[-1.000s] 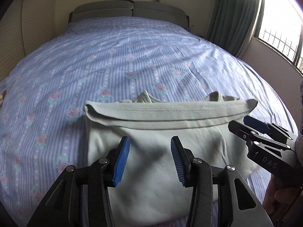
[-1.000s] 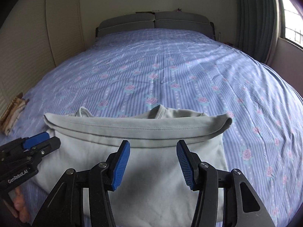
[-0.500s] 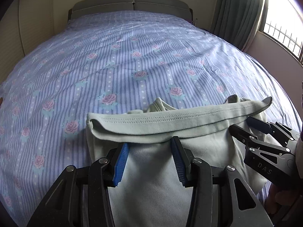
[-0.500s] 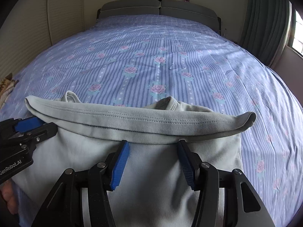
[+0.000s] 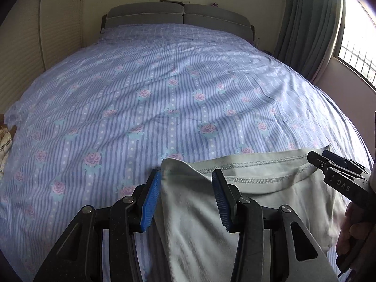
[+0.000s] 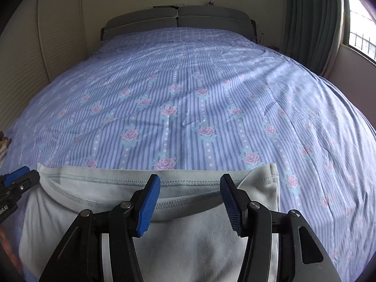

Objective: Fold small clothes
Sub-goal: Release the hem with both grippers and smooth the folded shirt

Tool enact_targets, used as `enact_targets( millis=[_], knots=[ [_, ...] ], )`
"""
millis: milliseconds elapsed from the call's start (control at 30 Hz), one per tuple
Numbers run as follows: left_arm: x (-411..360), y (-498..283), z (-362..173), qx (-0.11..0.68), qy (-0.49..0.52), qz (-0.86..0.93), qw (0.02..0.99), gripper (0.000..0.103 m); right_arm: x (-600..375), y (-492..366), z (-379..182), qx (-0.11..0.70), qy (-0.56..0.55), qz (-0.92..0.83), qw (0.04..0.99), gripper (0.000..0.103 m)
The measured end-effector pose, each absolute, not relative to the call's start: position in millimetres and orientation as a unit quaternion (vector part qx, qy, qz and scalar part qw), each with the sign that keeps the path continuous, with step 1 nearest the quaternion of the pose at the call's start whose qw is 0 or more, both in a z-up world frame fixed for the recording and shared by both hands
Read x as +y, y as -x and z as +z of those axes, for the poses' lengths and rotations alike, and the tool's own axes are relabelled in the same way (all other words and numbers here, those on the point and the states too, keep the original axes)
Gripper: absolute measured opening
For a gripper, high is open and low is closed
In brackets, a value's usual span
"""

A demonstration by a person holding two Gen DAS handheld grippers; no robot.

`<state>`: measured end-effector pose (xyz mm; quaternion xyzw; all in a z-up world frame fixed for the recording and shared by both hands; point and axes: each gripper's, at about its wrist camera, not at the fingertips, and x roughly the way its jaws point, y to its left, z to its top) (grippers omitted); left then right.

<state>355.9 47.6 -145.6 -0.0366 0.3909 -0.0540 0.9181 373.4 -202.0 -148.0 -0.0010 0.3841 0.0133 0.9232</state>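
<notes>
**One garment on the bed, looks about halfway folded**

One piece is all that's in play here: a pale grey-green garment (image 6: 188, 246) lying at the bottom of both views, on the near part of the striped rose-print bedsheet (image 6: 188, 94). The rest of the sheet, up to the headboard at the top of the frame, has no clothes on it, and I can't see any finished stack.

Your left gripper (image 5: 185, 202) sits at the garment's left corner, lower centre of its view. The jaws are about half open with the corner between them. The left pad is right against the cloth edge, but nothing looks pinched. Your right gripper (image 6: 190, 204) is also half open over the stitched hem (image 6: 105, 181), near the garment's right corner, and it isn't clamping anything that I can see.

My read on progress is that the stitched edge lies doubled over another layer, so you've probably got at least one fold in. It isn't tidy yet, because the upper edge sags in a curve and the right corner is bunched. I'd say you still need to square those corners, flatten it, and maybe fold it once more to make it compact. I can't tell from here whether more clothes are waiting.
</notes>
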Motion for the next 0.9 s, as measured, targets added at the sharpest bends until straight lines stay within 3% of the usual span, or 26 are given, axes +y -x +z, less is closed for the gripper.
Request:
enact_targets(
  millis=[267,667,900],
  knots=[
    [27.0,-340.9,-164.1,0.409,0.011,-0.089,0.908,0.045,-192.9,-333.9,-163.2,0.397,0.031,0.042,0.916,0.054],
    [49.7,-389.1,-159.4,0.412,0.028,-0.042,0.91,0.045,-203.0,-400.4,-159.1,0.404,0.017,-0.012,0.914,0.054],
    [67.8,-340.9,-158.0,0.409,0.045,-0.043,0.91,0.045,-229.1,-358.0,-151.3,0.401,-0.013,-0.017,0.916,0.054]
  ],
)
